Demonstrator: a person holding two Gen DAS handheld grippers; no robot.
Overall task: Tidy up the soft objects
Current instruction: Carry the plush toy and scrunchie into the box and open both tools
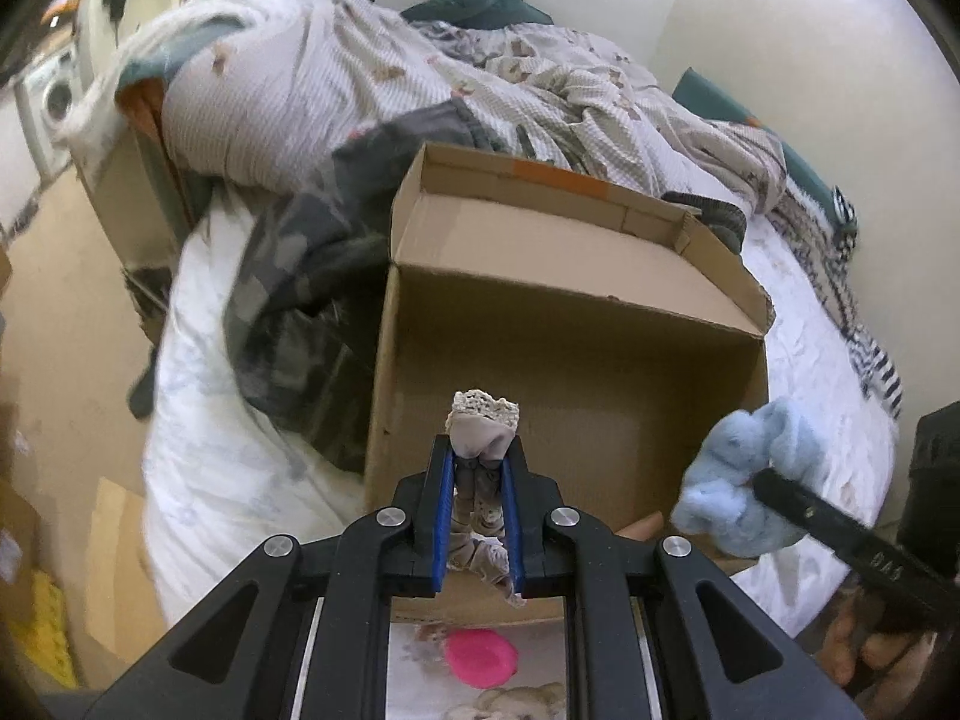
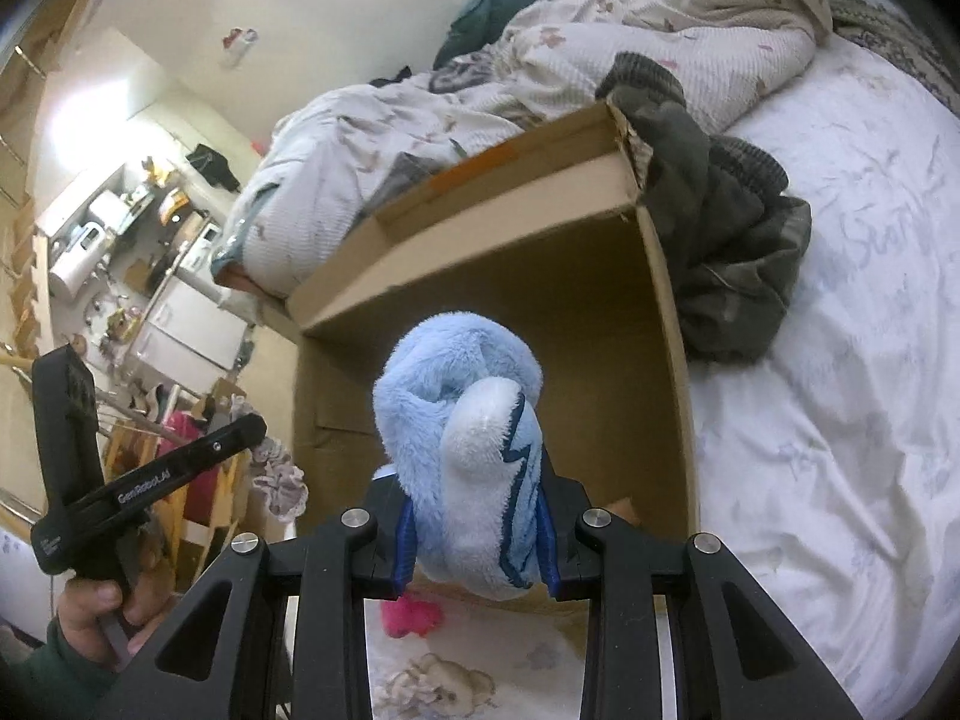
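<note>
Left hand-held gripper [image 1: 478,468] clamped on beige lace garment [image 1: 483,426]; right hand-held gripper [image 2: 477,531] clamped on blue plush [image 2: 462,420]. Both above cardboard box [image 1: 576,324]. Risk: lace snags pads on release.

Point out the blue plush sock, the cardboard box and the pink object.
blue plush sock [image 2: 462,420]: right wrist view, fuzzy body.
cardboard box [image 1: 576,276]: left wrist view, inner back flap.
pink object [image 1: 483,657]: left wrist view, centre.

soft even indoor light, heavy fisheye bending and dark corners, motion blur at left, mild glare
</note>
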